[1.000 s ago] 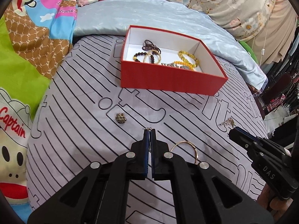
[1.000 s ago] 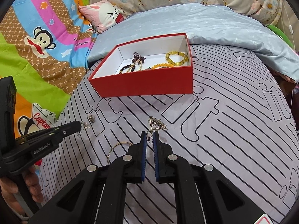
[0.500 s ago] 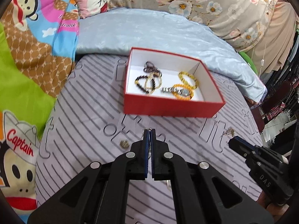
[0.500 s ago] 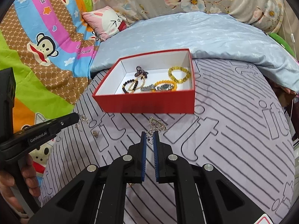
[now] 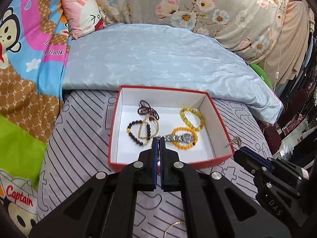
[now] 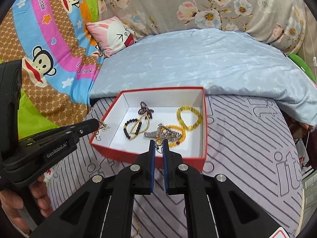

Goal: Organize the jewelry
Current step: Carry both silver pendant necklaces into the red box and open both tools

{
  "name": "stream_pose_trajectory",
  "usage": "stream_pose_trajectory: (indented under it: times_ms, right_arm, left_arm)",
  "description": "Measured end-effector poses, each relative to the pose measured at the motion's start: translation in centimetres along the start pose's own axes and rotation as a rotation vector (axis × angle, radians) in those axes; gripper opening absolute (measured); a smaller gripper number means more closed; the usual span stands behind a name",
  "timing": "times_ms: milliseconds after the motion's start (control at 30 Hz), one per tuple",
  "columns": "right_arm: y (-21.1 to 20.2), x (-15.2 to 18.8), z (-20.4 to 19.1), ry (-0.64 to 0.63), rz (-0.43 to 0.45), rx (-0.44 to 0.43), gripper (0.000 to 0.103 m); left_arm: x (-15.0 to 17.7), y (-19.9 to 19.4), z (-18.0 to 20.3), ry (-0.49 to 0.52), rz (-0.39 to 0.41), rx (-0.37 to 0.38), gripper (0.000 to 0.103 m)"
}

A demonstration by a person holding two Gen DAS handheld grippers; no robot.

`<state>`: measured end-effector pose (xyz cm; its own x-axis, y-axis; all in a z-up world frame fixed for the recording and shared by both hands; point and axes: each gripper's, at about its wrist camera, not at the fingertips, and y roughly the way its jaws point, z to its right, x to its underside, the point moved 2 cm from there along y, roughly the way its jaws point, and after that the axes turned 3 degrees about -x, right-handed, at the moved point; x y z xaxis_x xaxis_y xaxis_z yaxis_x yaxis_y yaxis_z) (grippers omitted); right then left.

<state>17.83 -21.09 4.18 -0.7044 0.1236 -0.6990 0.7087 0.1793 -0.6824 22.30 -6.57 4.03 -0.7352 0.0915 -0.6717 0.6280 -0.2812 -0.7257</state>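
Observation:
A red box (image 5: 164, 163) (image 6: 205, 119) with a white inside holds dark bead bracelets (image 5: 136, 132), yellow bead bracelets (image 5: 191, 117) and a silver watch (image 5: 181, 137). My left gripper (image 5: 158, 138) is shut on a small triangular earring, which shows at its tip in the right wrist view (image 6: 103, 126), above the box's left rim. My right gripper (image 6: 159, 141) is shut on a matching triangular earring (image 6: 165, 132) and holds it over the box's front edge; it shows at the right in the left wrist view (image 5: 234, 140).
A gold bangle (image 5: 174, 227) lies on the grey striped cloth (image 6: 247, 138) below the grippers. A pale blue quilt (image 5: 158, 59) lies behind the box. A cartoon blanket (image 5: 23, 79) is at the left, a floral one at the back.
Both grippers have lifted and moved forward with their earrings, from over the cloth to the red box. The small dark bead and the bangle stayed behind on the cloth.

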Motion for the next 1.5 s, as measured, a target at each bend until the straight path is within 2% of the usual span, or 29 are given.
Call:
stream_pose_trajectory:
  times_ms: [567,1500]
  right_arm:
    - [5.2,-4.0,0.7,-0.012,-0.01,0.017,0.006]
    - [9.8,-5.0,1.4,-0.014,-0.052,0.029,0.006]
  left_arm:
    - [-3.3,5.7,0.5,0.039,-0.012,-0.035,0.0]
    - [-5.2,9.5,-0.1,0.044,-0.028,-0.054,0.0]
